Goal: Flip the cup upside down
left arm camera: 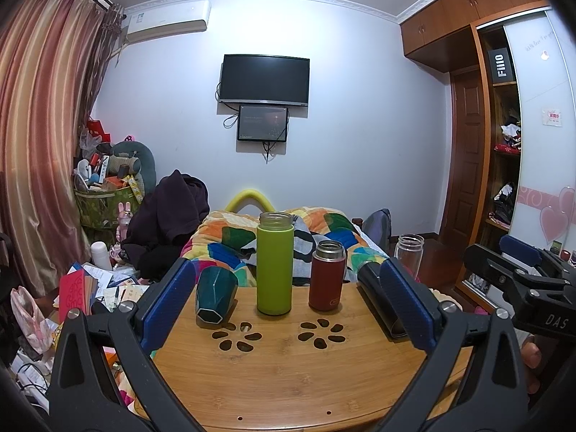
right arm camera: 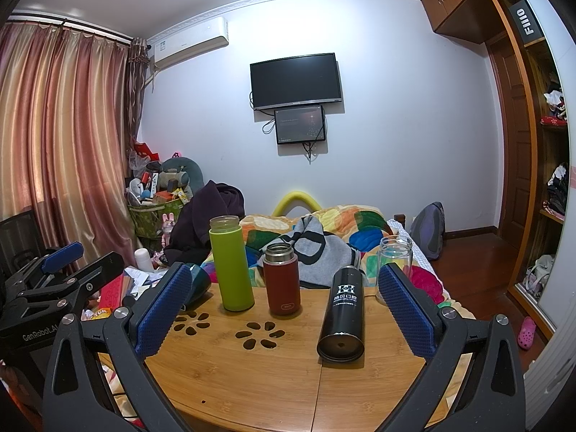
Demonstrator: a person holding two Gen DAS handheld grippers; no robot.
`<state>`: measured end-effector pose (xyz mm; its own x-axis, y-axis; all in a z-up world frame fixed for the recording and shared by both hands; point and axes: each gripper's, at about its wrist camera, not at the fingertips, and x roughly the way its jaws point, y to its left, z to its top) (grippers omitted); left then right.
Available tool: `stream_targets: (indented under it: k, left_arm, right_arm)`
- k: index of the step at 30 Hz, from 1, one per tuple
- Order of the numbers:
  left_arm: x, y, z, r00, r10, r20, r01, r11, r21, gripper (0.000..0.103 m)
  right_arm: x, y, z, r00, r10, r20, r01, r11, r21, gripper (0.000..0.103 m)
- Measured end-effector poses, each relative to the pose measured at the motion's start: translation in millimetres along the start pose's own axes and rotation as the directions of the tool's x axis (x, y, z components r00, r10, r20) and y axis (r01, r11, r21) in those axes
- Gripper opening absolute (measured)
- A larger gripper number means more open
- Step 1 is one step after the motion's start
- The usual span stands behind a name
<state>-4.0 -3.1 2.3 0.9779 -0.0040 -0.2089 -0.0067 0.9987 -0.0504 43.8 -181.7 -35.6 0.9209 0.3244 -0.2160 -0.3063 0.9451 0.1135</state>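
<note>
A dark teal faceted cup (left arm camera: 215, 297) lies on its side on the wooden table (left arm camera: 288, 370) at the left, base toward me; only part of it (right arm camera: 198, 282) shows in the right wrist view. A green bottle (left arm camera: 274, 263) and a red flask (left arm camera: 327, 276) stand upright, lids off. A black bottle (right arm camera: 343, 315) lies on its side at the right, partly hidden (left arm camera: 374, 298) in the left wrist view. A clear glass bottle (right arm camera: 394, 262) stands at the far right edge. My left gripper (left arm camera: 288, 309) is open and empty before the table. My right gripper (right arm camera: 284, 309) is open and empty.
The table has two flower-shaped cutouts (left arm camera: 237, 336) near its middle. A bed with a colourful quilt (left arm camera: 234, 237) lies behind it. Clutter and papers (left arm camera: 100, 284) fill the floor at the left. A wardrobe (left arm camera: 504, 136) stands at the right.
</note>
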Motion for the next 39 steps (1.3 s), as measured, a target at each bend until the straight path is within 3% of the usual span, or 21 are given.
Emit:
stream_targets:
  k: [13, 19, 24, 28, 34, 35, 37, 39]
  left_arm:
    - [8, -1, -3, 1.0, 0.006, -0.022, -0.005, 1.0, 0.003, 0.103]
    - [36, 4, -4, 0.998, -0.003, -0.067, 0.003, 1.0, 0.0, 0.103]
    - [109, 12, -7, 0.982, -0.004, -0.19, 0.004, 1.0, -0.002, 0.103]
    - [186, 21, -13, 0.946, -0.018, -0.322, 0.009, 0.999, -0.032, 0.103]
    - [266, 27, -20, 0.913, 0.004, -0.408, -0.026, 0.998, -0.05, 0.103]
    - [273, 27, -21, 0.911, 0.006, -0.413, -0.03, 0.998, -0.051, 0.1]
    - [286, 26, -24, 0.904, -0.004, -0.428, -0.021, 0.998, -0.055, 0.075]
    - [293, 25, -28, 0.892, -0.019, -0.452, -0.01, 0.998, -0.061, 0.065]
  right_arm:
    - [2, 1, -1, 1.0, 0.005, -0.001, -0.005, 1.0, 0.005, 0.103]
    - [12, -1, -2, 1.0, 0.01, -0.013, -0.01, 1.0, 0.007, 0.103]
    - [24, -14, -7, 0.999, 0.001, -0.038, 0.0, 1.0, 0.027, 0.103]
    - [32, -30, -14, 0.998, -0.018, -0.061, 0.021, 0.998, 0.051, 0.103]
    - [45, -55, -26, 0.993, -0.046, -0.105, 0.055, 0.995, 0.088, 0.103]
    - [47, -59, -27, 0.993, -0.049, -0.11, 0.059, 0.994, 0.092, 0.103]
    - [51, -65, -31, 0.991, -0.054, -0.124, 0.067, 0.993, 0.1, 0.103]
    - [55, -70, -34, 0.989, -0.056, -0.137, 0.071, 0.992, 0.107, 0.103]
